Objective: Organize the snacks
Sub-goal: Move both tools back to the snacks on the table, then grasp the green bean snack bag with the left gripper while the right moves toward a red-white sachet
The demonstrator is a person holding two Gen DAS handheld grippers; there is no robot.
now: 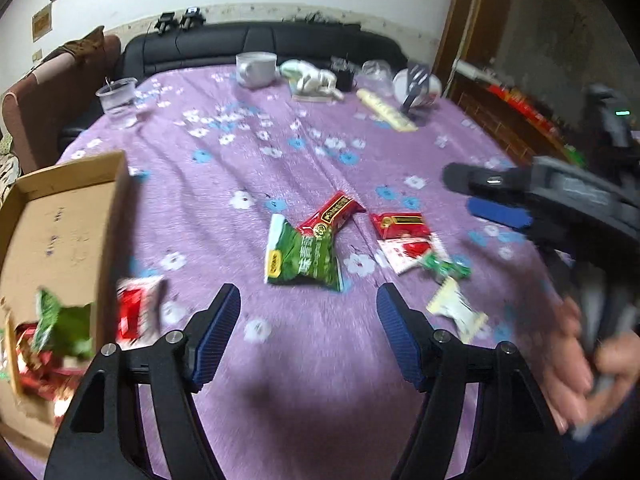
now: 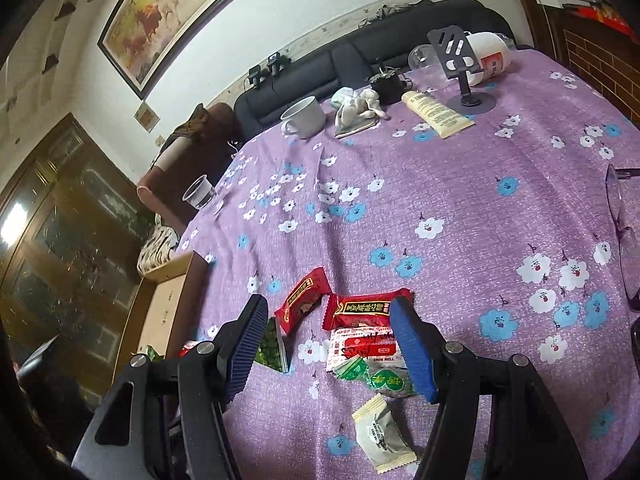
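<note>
Our left gripper (image 1: 308, 324) hangs released and empty just short of the green snack packet (image 1: 302, 258), right of the cardboard box (image 1: 68, 216); we should straddle its crimped edge squarely before closing.

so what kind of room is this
Probably a home living room: a table under a purple flowered cloth, a black leather sofa behind it, and a framed painting on the wall.
</note>
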